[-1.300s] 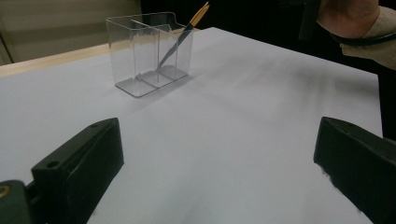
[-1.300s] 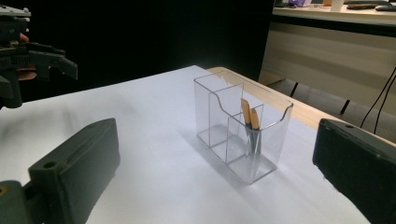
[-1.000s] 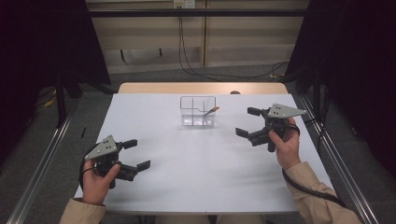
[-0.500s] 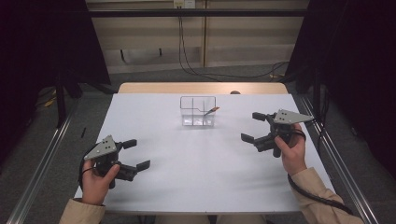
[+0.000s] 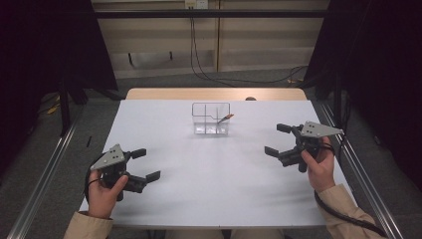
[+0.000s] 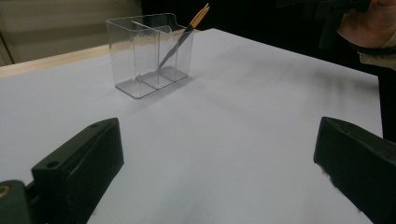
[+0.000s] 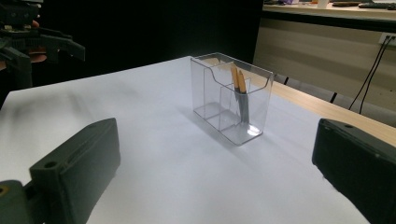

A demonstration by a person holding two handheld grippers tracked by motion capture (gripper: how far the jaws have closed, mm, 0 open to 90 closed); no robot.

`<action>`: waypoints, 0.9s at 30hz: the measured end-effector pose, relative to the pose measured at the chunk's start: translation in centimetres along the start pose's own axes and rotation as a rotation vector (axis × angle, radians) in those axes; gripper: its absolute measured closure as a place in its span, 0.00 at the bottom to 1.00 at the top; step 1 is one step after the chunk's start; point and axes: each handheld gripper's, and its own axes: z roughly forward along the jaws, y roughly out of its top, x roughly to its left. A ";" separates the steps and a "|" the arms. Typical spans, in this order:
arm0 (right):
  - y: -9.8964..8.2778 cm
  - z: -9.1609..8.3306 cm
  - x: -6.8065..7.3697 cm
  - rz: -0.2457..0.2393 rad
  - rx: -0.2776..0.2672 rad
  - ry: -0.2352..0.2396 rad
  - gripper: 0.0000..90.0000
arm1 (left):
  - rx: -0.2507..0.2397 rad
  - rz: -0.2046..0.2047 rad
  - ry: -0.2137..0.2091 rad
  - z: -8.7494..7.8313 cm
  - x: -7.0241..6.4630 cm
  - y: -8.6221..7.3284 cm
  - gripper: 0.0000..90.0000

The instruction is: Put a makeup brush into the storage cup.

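right gripper held over the right edge of the white table, jaws spread wide, nothing between them. left gripper near the front left corner, jaws likewise wide and empty. both well apart from the clear acrylic organizer, standing upright toward the middle of the far edge, split into compartments. one orange-tipped tool, probably a pair of tweezers, leaning in the right-end compartment, tip poking out over the rim.

likely risk: tipping or sliding the organizer. light, clear, thin-walled, so hard to judge where the walls sit; a jaw clipping the rim on the way in could shove it toward the far edge or knock it over. also a chance of pinching the tweezers too near the tip, so that they swing, catch on the divider and drag the holder along. closing on the slim handles off-centre might let them slip out.

around: bare white surface between grippers and organizer, nothing blocking either approach. wooden strip beyond the far edge, cables on the floor behind, metal rails along both sides.
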 end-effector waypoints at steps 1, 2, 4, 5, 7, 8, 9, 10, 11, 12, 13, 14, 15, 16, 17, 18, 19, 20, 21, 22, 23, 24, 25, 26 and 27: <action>-0.1 -0.1 0.0 0.001 0.000 -0.002 0.01 | -0.001 0.000 0.000 0.0 0.0 0.0 0.02; -0.1 -0.2 0.0 0.003 0.000 0.000 0.01 | 0.000 0.000 0.000 0.0 0.0 0.0 0.02; -0.3 -0.6 0.0 0.006 0.000 -0.008 0.01 | -0.002 -0.001 0.000 0.0 0.0 0.0 0.02; -0.3 -0.8 -0.1 0.005 -0.002 -0.009 0.01 | -0.001 0.000 0.000 0.0 0.0 0.0 0.02; -0.3 -1.2 -0.1 0.006 -0.003 -0.018 0.01 | 0.000 0.001 0.001 0.0 0.0 0.0 0.02; -0.4 -1.4 -0.1 0.008 -0.004 -0.017 0.01 | 0.000 0.002 0.000 0.0 0.0 0.0 0.02; -0.4 -1.5 -0.1 0.007 -0.005 -0.023 0.01 | 0.000 0.001 0.000 0.0 0.0 0.0 0.02; -0.4 -1.6 -0.1 0.006 -0.004 -0.023 0.01 | 0.000 0.001 0.000 0.0 0.0 0.0 0.02; -0.5 -1.8 -0.1 0.007 0.000 -0.023 0.01 | 0.000 0.003 0.001 0.0 0.0 0.0 0.02; -0.6 -1.9 0.0 0.005 0.001 -0.026 0.01 | -0.001 0.002 0.001 0.0 0.0 0.0 0.02; -0.7 -2.1 0.0 0.008 0.003 -0.026 0.01 | -0.001 0.005 0.000 0.0 0.0 0.1 0.02; -0.8 -2.2 0.0 0.010 0.005 -0.030 0.01 | -0.003 0.003 -0.001 0.0 0.0 0.1 0.02; -0.9 -2.3 0.0 0.011 0.006 -0.032 0.01 | -0.003 0.003 0.000 0.0 0.0 0.0 0.02; -1.0 -2.5 -0.1 0.014 0.007 -0.033 0.01 | -0.003 0.002 0.001 0.0 0.0 0.0 0.02; -1.1 -2.6 0.0 0.015 0.006 -0.038 0.01 | -0.004 0.003 0.001 0.0 0.0 0.0 0.02; -1.1 -2.8 0.0 0.014 0.008 -0.037 0.01 | -0.005 0.003 0.001 -0.1 0.0 0.1 0.02; -1.2 -2.9 0.0 0.014 0.008 -0.035 0.01 | -0.006 0.003 0.000 -0.1 0.0 0.1 0.02; -1.3 -3.0 0.1 0.016 0.007 -0.039 0.01 | -0.006 0.005 0.000 -0.1 0.0 0.1 0.02; -1.3 -3.2 0.1 0.013 0.008 -0.041 0.01 | -0.005 0.004 -0.001 -0.1 0.0 0.1 0.02; -1.4 -3.3 0.1 0.015 0.011 -0.043 0.01 | -0.005 0.008 0.001 -0.1 0.0 0.1 0.02; -1.5 -3.4 0.2 0.018 0.009 -0.049 0.01 | -0.004 0.012 0.003 -0.1 0.0 0.1 0.02; -1.6 -3.6 0.2 0.017 0.010 -0.048 0.01 | -0.005 0.011 0.001 -0.1 0.0 0.1 0.02; -1.7 -3.7 0.2 0.018 0.013 -0.048 0.01 | -0.006 0.007 0.002 -0.1 0.0 0.1 0.02; -1.7 -3.8 0.2 0.016 0.014 -0.052 0.01 | -0.006 0.009 0.003 -0.1 0.0 0.1 0.02; -1.8 -3.9 0.2 0.019 0.017 -0.049 0.01 | -0.006 0.010 0.002 -0.1 0.0 0.1 0.02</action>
